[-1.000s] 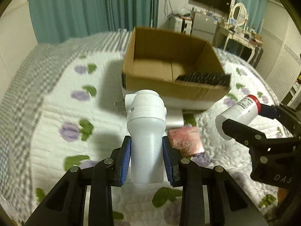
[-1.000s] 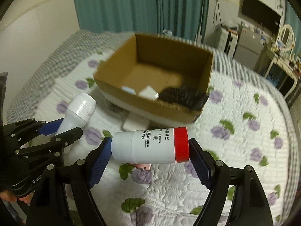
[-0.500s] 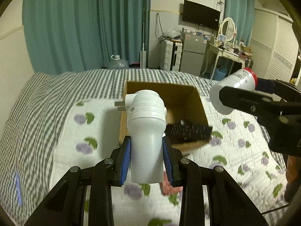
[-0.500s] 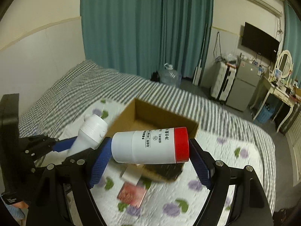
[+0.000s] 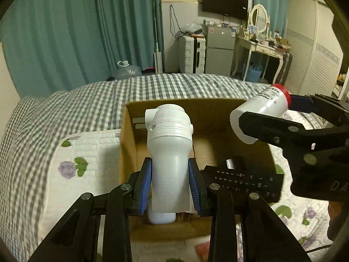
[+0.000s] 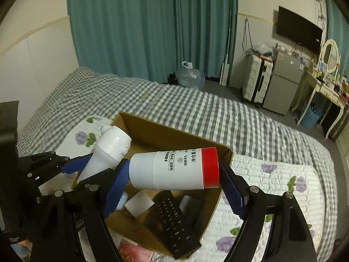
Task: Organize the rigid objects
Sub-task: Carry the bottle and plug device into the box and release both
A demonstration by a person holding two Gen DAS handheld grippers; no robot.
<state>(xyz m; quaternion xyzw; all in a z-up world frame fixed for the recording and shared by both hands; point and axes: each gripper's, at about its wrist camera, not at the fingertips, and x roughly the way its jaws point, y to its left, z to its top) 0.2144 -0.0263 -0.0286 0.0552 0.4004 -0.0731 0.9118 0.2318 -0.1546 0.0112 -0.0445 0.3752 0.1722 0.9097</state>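
Observation:
My left gripper [image 5: 170,185] is shut on a white plug-in device [image 5: 169,144] with two metal prongs, held upright over the open cardboard box [image 5: 130,135]. My right gripper [image 6: 174,185] is shut endwise on a white bottle with a red cap [image 6: 174,170], which lies sideways above the same cardboard box [image 6: 226,150]. In the right wrist view the white device [image 6: 109,148] hangs to the left of the bottle. From the left wrist view the bottle [image 5: 259,111] hovers over the box's right side. Inside the box lie a black remote [image 6: 174,220] and small white blocks [image 6: 139,203].
The box sits on a bed with a floral quilt [image 6: 272,196] and grey checked cover [image 6: 196,109]. A red packet [image 6: 133,253] lies on the quilt by the box's near edge. Teal curtains, a water jug [image 6: 189,76], a suitcase and a fridge stand beyond the bed.
Both grippers have moved forward and up with their objects, from in front of the box to above its opening. The box now lies right below them. Neither grip has changed.

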